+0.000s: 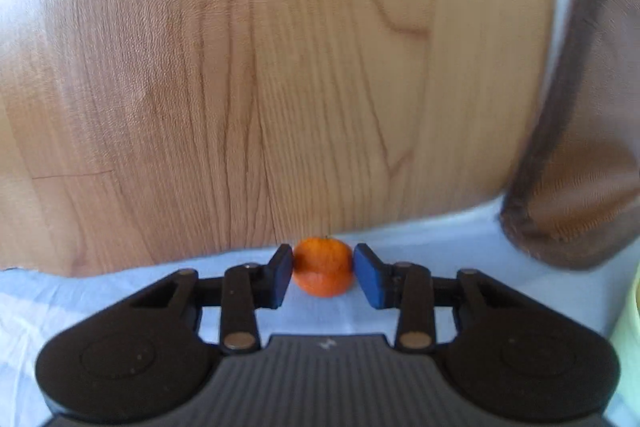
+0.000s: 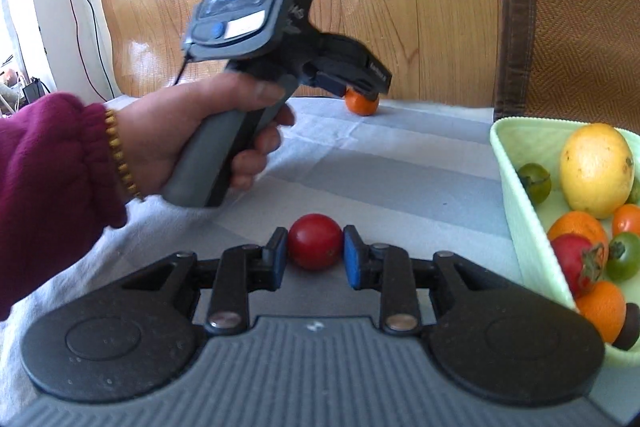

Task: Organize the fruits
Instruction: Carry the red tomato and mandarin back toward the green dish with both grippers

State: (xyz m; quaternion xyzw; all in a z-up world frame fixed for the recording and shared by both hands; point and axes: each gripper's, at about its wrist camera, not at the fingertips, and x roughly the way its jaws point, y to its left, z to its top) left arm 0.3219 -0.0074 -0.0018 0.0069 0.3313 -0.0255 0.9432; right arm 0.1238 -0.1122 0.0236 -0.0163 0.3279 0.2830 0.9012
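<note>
With the red tomato [image 2: 315, 241] clamped in the right tool [image 2: 315, 255] and the mandarin [image 1: 323, 265] in the left tool [image 1: 323, 273], the green dish [image 2: 516, 187] is found nearer, rightward of the right tool, across the cloth-covered bench [image 2: 400, 167].

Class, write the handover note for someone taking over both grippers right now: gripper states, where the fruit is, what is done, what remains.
Left gripper: pads pressed on a small orange fruit near the far edge of the cloth-covered table.
Right gripper: shut on a red tomato, nearer the camera, still over the cloth.
Green dish, on the right: already holds a lemon, green tomatoes, orange fruits and a red one.
Done: those sorted.
Left: likely carry both gripped fruits into the dish.
</note>
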